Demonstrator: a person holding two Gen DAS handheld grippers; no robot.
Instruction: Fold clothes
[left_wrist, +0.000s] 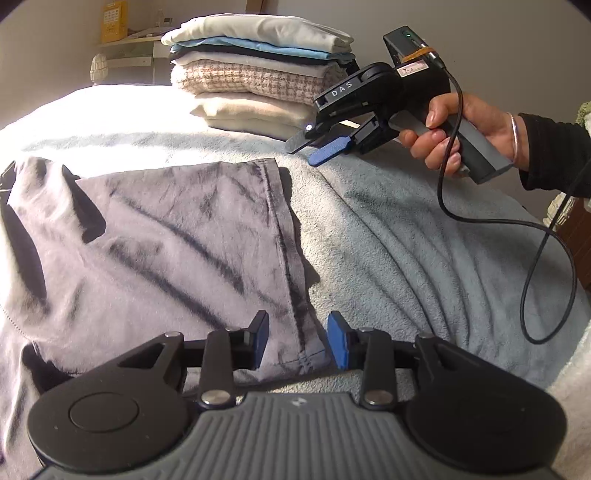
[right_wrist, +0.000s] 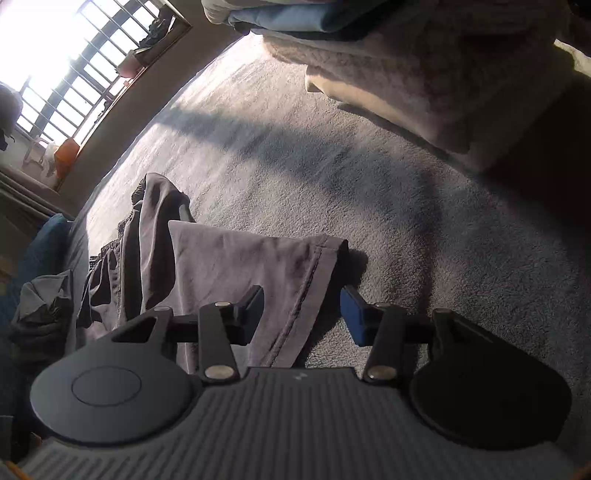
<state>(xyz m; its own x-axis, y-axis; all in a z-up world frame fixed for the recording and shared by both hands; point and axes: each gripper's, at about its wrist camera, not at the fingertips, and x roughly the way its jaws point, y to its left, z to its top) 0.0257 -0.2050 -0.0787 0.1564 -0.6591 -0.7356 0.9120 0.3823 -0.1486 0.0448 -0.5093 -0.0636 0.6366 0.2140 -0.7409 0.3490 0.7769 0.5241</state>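
A crumpled grey garment (left_wrist: 166, 236) lies on the pale fleece blanket (left_wrist: 388, 229), its stitched hem running down its right side. My left gripper (left_wrist: 299, 341) is open low over the near hem corner, which sits between the two blue pads. Held by a hand (left_wrist: 454, 133), my right gripper (left_wrist: 312, 147) hovers above the blanket beyond the garment's far corner. In the right wrist view the right gripper (right_wrist: 303, 306) is open, and the garment (right_wrist: 236, 266) with its hem lies below and between the fingers, not gripped.
A stack of folded clothes (left_wrist: 258, 74) stands at the back of the bed, close to the right gripper, and shows again as the stack (right_wrist: 424, 74). A black cable (left_wrist: 532, 258) loops from the right gripper. A dark heap of clothes (right_wrist: 40, 306) lies left, near a barred window (right_wrist: 74, 66).
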